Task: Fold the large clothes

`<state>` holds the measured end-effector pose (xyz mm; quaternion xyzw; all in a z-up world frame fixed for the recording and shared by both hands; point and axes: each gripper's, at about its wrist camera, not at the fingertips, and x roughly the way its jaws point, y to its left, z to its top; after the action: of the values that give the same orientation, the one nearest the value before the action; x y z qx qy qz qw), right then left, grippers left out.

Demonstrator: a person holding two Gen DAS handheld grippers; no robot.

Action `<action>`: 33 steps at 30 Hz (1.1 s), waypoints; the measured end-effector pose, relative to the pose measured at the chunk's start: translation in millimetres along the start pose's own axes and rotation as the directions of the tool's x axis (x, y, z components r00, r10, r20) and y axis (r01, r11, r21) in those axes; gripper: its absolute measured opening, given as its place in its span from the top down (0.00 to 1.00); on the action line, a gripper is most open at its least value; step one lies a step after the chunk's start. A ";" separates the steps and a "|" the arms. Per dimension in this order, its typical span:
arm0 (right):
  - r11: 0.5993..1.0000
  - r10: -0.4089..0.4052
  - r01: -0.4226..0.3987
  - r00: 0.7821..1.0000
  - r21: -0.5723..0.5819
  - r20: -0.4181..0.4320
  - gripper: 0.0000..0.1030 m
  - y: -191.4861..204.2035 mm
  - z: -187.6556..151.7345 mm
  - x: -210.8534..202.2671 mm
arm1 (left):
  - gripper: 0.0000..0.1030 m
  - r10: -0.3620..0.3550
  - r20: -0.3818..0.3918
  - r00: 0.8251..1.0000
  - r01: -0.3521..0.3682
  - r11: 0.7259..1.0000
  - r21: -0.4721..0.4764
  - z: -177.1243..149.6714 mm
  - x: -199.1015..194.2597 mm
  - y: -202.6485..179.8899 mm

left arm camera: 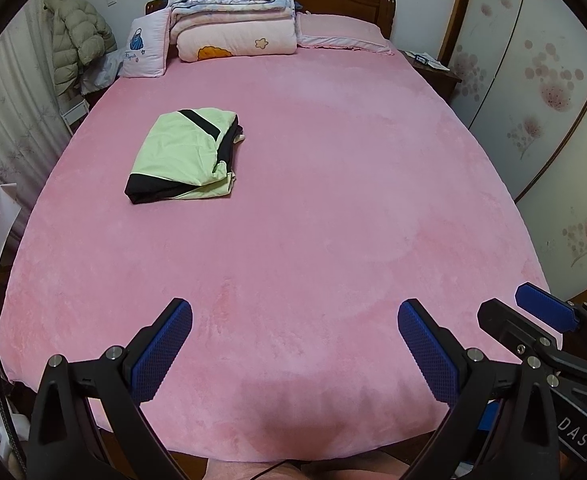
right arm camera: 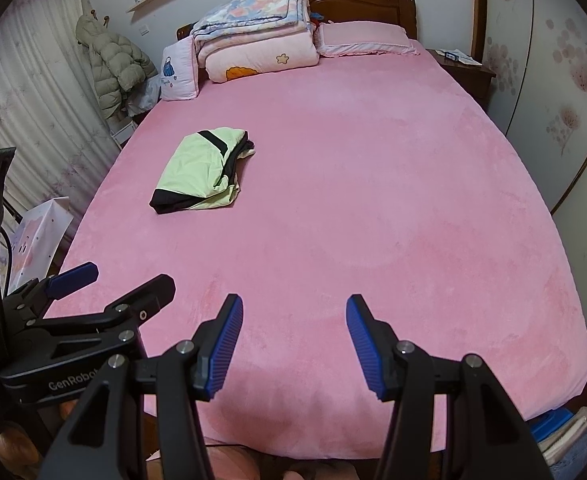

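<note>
A light green garment with black bands [left arm camera: 183, 156] lies folded into a compact rectangle on the pink bed [left arm camera: 333, 200], left of centre. It also shows in the right wrist view [right arm camera: 203, 172]. My left gripper [left arm camera: 293, 320] is open and empty, held over the near end of the bed, far from the garment. My right gripper [right arm camera: 293, 316] is open and empty beside it. The right gripper shows at the right edge of the left wrist view [left arm camera: 521, 312]. The left gripper shows at the left of the right wrist view [right arm camera: 125, 280].
Folded quilts [left arm camera: 233, 16] and pillows [left arm camera: 341, 32] are stacked at the wooden headboard. A puffer coat [left arm camera: 77, 40] hangs at the left by the curtain. A nightstand [left arm camera: 433, 66] stands at the right. A wardrobe [left arm camera: 533, 80] lines the right wall. A paper bag [right arm camera: 37, 236] stands left of the bed.
</note>
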<state>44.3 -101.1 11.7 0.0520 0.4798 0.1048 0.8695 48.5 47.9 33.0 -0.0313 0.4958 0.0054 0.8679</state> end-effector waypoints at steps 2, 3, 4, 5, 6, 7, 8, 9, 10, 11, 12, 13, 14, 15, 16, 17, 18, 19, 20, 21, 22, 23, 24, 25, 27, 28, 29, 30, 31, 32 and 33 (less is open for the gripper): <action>1.000 0.001 -0.001 1.000 -0.002 -0.001 0.48 0.6 -0.1 0.4 | 0.01 0.001 -0.003 1.000 -0.001 1.000 -0.001 -0.2 1.0 -0.5; 1.000 0.001 -0.001 1.000 -0.003 -0.003 0.48 -0.8 0.7 2.6 | 0.01 0.002 -0.005 1.000 -0.002 1.000 -0.002 -0.7 1.2 -0.8; 1.000 0.002 -0.002 1.000 -0.003 -0.006 0.48 -0.9 1.0 3.8 | 0.01 0.002 -0.008 1.000 -0.002 1.000 -0.004 -1.0 1.8 -0.9; 1.000 0.002 -0.002 1.000 -0.003 -0.008 0.48 -0.7 0.6 4.7 | 0.01 0.002 -0.012 1.000 -0.002 1.000 -0.005 -0.8 2.7 -0.8; 1.000 0.002 -0.002 1.000 -0.003 -0.011 0.48 -0.9 0.6 5.3 | 0.01 0.002 -0.014 1.000 -0.002 1.000 -0.007 -1.4 3.0 -0.6; 1.000 0.002 -0.002 1.000 -0.003 -0.012 0.48 -0.9 0.9 6.0 | 0.01 0.002 -0.015 1.000 -0.002 1.000 -0.006 -1.0 3.5 -0.8; 1.000 0.002 -0.002 1.000 -0.004 -0.012 0.48 -1.0 1.2 6.6 | 0.01 0.003 -0.015 1.000 -0.004 1.000 -0.005 -1.0 3.7 -0.8; 1.000 0.002 -0.002 1.000 -0.003 -0.012 0.48 -1.2 1.1 6.8 | 0.01 0.006 -0.015 1.000 -0.006 1.000 -0.002 -1.1 3.8 -1.0; 1.000 0.001 -0.001 1.000 -0.002 -0.011 0.48 -1.2 1.0 6.8 | 0.01 0.009 -0.015 1.000 -0.009 1.000 0.001 -0.8 4.0 -1.6; 1.000 0.001 -0.001 1.000 0.000 -0.012 0.48 -1.4 1.2 7.3 | 0.01 0.010 -0.017 1.000 -0.010 1.000 0.002 -0.8 4.6 -1.9; 1.000 0.001 -0.001 1.000 0.002 -0.013 0.48 -1.5 1.1 7.9 | 0.01 0.010 -0.019 1.000 -0.010 1.000 0.002 -0.5 5.4 -1.4; 1.000 0.002 -0.002 1.000 0.004 -0.014 0.48 -0.9 0.6 8.4 | 0.01 0.010 -0.021 1.000 -0.010 1.000 0.003 -1.3 5.8 -1.8; 1.000 0.002 -0.002 1.000 0.005 -0.015 0.48 -0.8 0.8 8.9 | 0.01 0.011 -0.024 1.000 -0.011 1.000 0.005 -1.6 6.4 -2.1; 1.000 0.002 -0.002 1.000 0.004 -0.014 0.48 -1.0 0.7 9.0 | 0.01 0.011 -0.026 1.000 -0.011 1.000 0.005 -2.3 6.9 -2.5; 1.000 0.001 -0.001 1.000 0.004 -0.013 0.48 -1.1 0.6 8.9 | 0.01 0.011 -0.030 0.999 -0.011 1.000 0.006 -2.7 7.9 -2.5; 1.000 0.001 -0.001 1.000 0.004 -0.013 0.48 -1.2 0.6 9.4 | 0.01 0.011 -0.032 0.999 -0.011 1.000 0.005 -3.1 8.3 -2.3; 1.000 0.002 -0.002 1.000 0.004 -0.016 0.48 -1.3 0.8 10.0 | 0.01 0.012 -0.036 0.999 -0.012 1.000 0.004 -2.4 9.4 -1.9; 1.000 0.001 -0.001 1.000 0.005 -0.018 0.48 -0.4 0.3 9.7 | 0.01 0.012 -0.041 0.999 -0.012 1.000 0.002 -2.7 10.2 -1.4; 1.000 0.002 -0.002 1.000 0.005 -0.021 0.48 -0.5 0.1 10.5 | 0.01 0.012 -0.044 0.999 -0.012 1.000 -0.001 -3.0 10.8 -0.7; 1.000 0.003 -0.003 1.000 0.006 -0.023 0.48 -1.3 -0.5 11.0 | 0.01 0.011 -0.045 0.999 -0.011 1.000 -0.003 -3.2 10.9 0.1; 1.000 0.004 -0.004 1.000 0.006 -0.024 0.48 -1.4 -0.7 11.5 | 0.01 0.011 -0.046 0.999 -0.011 1.000 -0.004 -3.2 10.8 0.9; 1.000 0.004 -0.004 1.000 0.003 -0.024 0.48 -1.0 -0.7 11.5 | 0.01 0.012 -0.046 0.999 -0.012 1.000 -0.005 -3.2 10.7 1.7; 1.000 0.002 -0.002 1.000 0.001 -0.023 0.48 -0.8 -1.3 11.7 | 0.01 0.011 -0.046 0.999 -0.012 1.000 -0.004 -3.5 10.3 2.3; 1.000 0.000 0.000 1.000 -0.002 -0.022 0.48 -0.3 -1.7 11.7 | 0.01 0.012 -0.045 0.999 -0.012 1.000 -0.005 -3.7 10.2 2.5; 1.000 -0.001 0.001 1.000 -0.004 -0.022 0.48 0.2 -2.4 12.0 | 0.01 0.013 -0.045 0.999 -0.014 1.000 -0.005 -4.5 10.0 2.5; 1.000 -0.001 0.001 1.000 -0.005 -0.022 0.48 0.4 -2.5 12.1 | 0.01 0.014 -0.045 0.999 -0.014 1.000 -0.005 -4.7 9.8 2.1; 1.000 -0.001 0.001 1.000 -0.005 -0.022 0.48 0.6 -2.3 12.1 | 0.01 0.012 -0.046 0.999 -0.012 1.000 -0.005 -4.7 9.5 2.3; 1.000 -0.001 0.001 1.000 -0.005 -0.021 0.48 0.7 -2.3 12.0 | 0.01 0.013 -0.046 0.999 -0.013 1.000 -0.005 -4.8 9.8 1.9; 1.000 -0.003 0.003 1.000 -0.006 -0.020 0.48 2.6 -2.3 11.8 | 0.01 0.014 -0.046 0.999 -0.014 1.000 -0.004 -5.1 9.6 1.9; 1.000 -0.005 0.004 1.000 -0.007 -0.020 0.48 4.3 -1.9 11.8 | 0.01 0.015 -0.047 0.999 -0.016 1.000 -0.002 -5.5 9.9 1.4; 1.000 -0.006 0.006 1.000 -0.007 -0.020 0.48 4.8 -2.2 12.1 | 0.01 0.016 -0.048 0.999 -0.016 1.000 0.000 -6.1 10.1 1.4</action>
<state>48.1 -93.6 1.5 0.0464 0.4883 0.1043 0.8652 48.3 48.7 21.2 -0.0275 0.5167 0.0118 0.8556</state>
